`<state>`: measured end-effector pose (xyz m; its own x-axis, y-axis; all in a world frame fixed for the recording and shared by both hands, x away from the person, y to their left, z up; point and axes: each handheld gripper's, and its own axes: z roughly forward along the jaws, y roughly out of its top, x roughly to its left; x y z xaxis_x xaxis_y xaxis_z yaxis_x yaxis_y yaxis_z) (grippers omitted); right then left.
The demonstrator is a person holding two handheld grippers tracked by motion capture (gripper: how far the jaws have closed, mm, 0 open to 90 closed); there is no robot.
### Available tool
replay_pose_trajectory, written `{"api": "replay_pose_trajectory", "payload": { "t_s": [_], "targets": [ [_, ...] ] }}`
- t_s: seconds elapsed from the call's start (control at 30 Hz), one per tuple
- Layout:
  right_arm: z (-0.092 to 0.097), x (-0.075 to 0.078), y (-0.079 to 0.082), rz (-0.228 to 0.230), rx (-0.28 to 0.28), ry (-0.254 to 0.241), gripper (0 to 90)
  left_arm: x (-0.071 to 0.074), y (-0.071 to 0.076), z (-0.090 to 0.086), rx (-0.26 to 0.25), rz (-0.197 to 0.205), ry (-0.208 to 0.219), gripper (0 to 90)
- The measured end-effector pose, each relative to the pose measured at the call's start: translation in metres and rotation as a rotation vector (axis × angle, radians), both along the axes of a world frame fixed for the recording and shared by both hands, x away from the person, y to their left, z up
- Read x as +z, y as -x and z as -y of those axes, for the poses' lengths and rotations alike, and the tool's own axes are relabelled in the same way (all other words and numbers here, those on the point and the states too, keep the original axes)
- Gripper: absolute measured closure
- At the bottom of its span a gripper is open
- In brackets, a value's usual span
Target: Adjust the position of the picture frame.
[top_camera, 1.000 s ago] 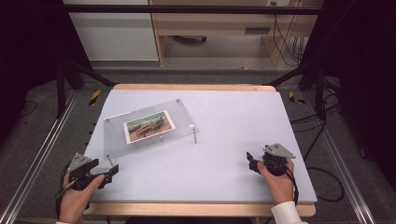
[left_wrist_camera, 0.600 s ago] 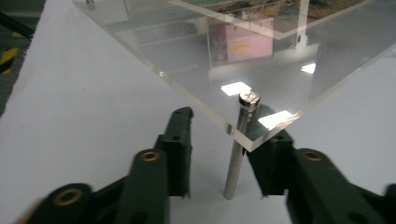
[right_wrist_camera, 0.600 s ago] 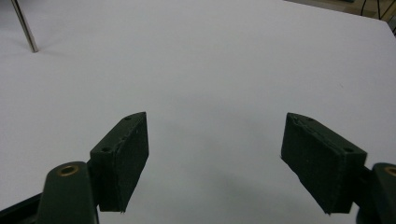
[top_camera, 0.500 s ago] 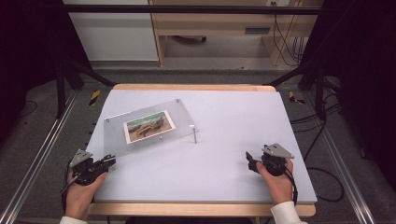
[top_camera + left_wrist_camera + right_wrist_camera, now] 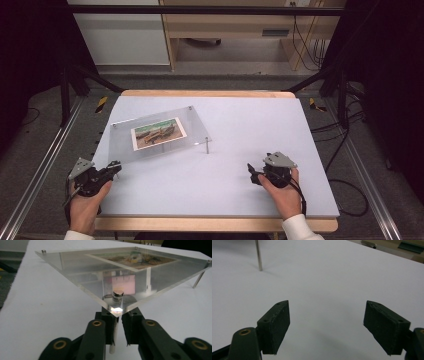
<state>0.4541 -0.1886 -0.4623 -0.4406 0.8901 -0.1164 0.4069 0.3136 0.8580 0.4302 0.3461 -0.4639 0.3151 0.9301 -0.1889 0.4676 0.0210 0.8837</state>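
A clear acrylic plate [image 5: 195, 125] stands on thin metal legs on the white table, with a photo [image 5: 158, 133] at its middle. My left gripper [image 5: 114, 167] is at the plate's near-left corner. In the left gripper view its jaws [image 5: 119, 317] are shut on the corner leg [image 5: 113, 342], just under the plate [image 5: 75, 267] and its round screw cap [image 5: 118, 293]. My right gripper [image 5: 251, 172] rests on the table at the near right, well away from the plate. It [image 5: 327, 325] is wide open with nothing between its pads.
Another leg [image 5: 207, 146] of the plate stands at its near-right corner, and the right gripper view shows this leg [image 5: 258, 255] far off at top left. A wooden edge [image 5: 210, 225] borders the table's front. Cables lie on the floor [image 5: 345, 150] to the right.
My left gripper has moved forward and to the right, up to the plate's near-left corner. The right gripper has hardly shifted.
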Motion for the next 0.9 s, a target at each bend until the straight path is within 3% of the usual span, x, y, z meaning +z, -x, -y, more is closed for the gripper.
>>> {"api": "replay_pose_trajectory", "payload": {
  "t_s": [0.1,0.27,0.3,0.4,0.5,0.63,0.77,0.9],
  "targets": [
    [-0.021,0.004,-0.008,-0.018,0.057,0.007,21.4,0.003,0.001,-0.002,0.002,0.021,0.002,83.2],
    [-0.043,0.007,-0.017,-0.043,0.109,-0.044,25.8,0.005,0.001,-0.002,-0.001,0.020,0.018,84.2],
    [-0.059,0.007,-0.025,-0.057,0.141,-0.059,31.0,0.005,0.001,-0.002,0.000,0.015,0.025,84.2],
    [-0.071,0.008,-0.032,-0.061,0.169,-0.068,37.7,0.005,0.001,-0.003,-0.002,0.008,0.030,84.3],
    [-0.095,0.010,-0.053,-0.064,0.207,-0.101,46.0,0.006,0.001,-0.004,-0.006,0.000,0.065,84.3],
    [-0.110,0.010,-0.072,-0.048,0.229,-0.128,55.5,0.006,0.001,-0.004,-0.009,-0.002,0.070,84.3],
    [-0.120,0.008,-0.084,-0.054,0.240,-0.130,59.5,0.007,0.001,-0.004,-0.011,-0.002,0.078,84.3],
    [-0.125,0.005,-0.095,-0.052,0.228,-0.172,63.9,0.007,0.001,-0.004,-0.014,0.000,0.084,84.3]
  ]
}}
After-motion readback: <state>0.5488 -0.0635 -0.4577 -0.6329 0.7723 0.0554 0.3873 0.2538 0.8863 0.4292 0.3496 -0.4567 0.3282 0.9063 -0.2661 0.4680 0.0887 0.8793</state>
